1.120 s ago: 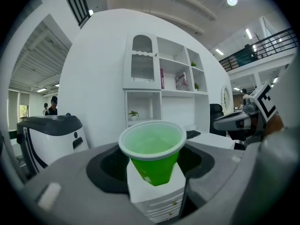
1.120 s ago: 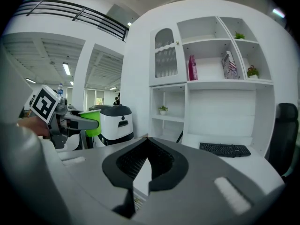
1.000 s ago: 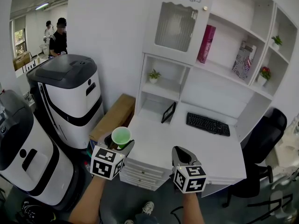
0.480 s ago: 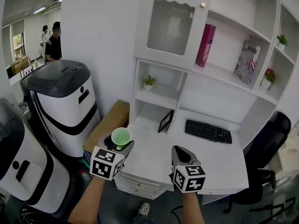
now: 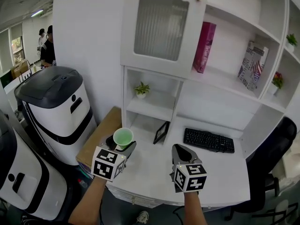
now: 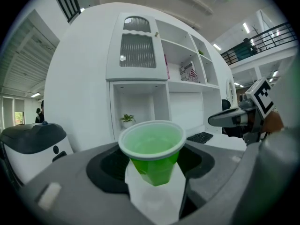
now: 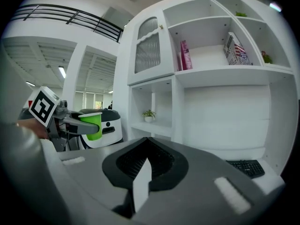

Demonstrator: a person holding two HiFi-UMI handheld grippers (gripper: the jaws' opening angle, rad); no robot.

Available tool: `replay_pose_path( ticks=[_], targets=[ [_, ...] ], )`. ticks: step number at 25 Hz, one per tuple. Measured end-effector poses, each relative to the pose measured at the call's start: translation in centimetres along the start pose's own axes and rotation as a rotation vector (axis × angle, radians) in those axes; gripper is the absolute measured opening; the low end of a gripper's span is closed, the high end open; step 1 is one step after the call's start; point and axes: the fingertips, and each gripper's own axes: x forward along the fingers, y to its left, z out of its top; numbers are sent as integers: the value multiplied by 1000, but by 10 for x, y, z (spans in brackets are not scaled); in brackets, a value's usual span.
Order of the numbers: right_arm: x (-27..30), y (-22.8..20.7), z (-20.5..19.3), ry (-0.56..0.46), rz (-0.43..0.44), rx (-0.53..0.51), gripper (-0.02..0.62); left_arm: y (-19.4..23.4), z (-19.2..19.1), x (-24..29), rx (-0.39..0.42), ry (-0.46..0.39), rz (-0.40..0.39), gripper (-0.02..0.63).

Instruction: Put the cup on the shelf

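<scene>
A green cup (image 5: 123,138) with a white rim stands upright in my left gripper (image 5: 121,146), which is shut on it above the left end of the white desk (image 5: 220,165). The left gripper view shows the cup (image 6: 153,157) pinched between the jaws. From the right gripper view, the cup (image 7: 93,124) hangs at the left. My right gripper (image 5: 180,154) is shut with nothing in it, over the desk's front middle. The white shelf unit (image 5: 157,106) rises behind the desk, with an open cubby holding a small potted plant (image 5: 141,89).
On the desk lie a black keyboard (image 5: 208,140) and a small black picture frame (image 5: 161,132). Upper shelves carry a pink book (image 5: 204,41), a patterned box (image 5: 251,66) and small plants. A white-and-black machine (image 5: 56,107) stands left of the desk; a black chair (image 5: 276,139) is at right. Two people stand far left.
The desk and shelf unit have come closer and shifted left and lower in the head view. Both grippers hold the same pose, the cup still in the left one.
</scene>
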Motion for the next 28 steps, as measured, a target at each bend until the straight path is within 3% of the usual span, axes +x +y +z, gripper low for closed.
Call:
replay_pose_path(
  ticks=[11,20,28],
  targets=[
    [53,-43,11,1,43,15,26,7,23,62,29,23,20,313],
    [84,-51,10,9,76,25,26,12,35,94,47,22,19,312],
    [97,-51,16,2,67,38,25,13,54,118,86,5,-28,313]
  ],
)
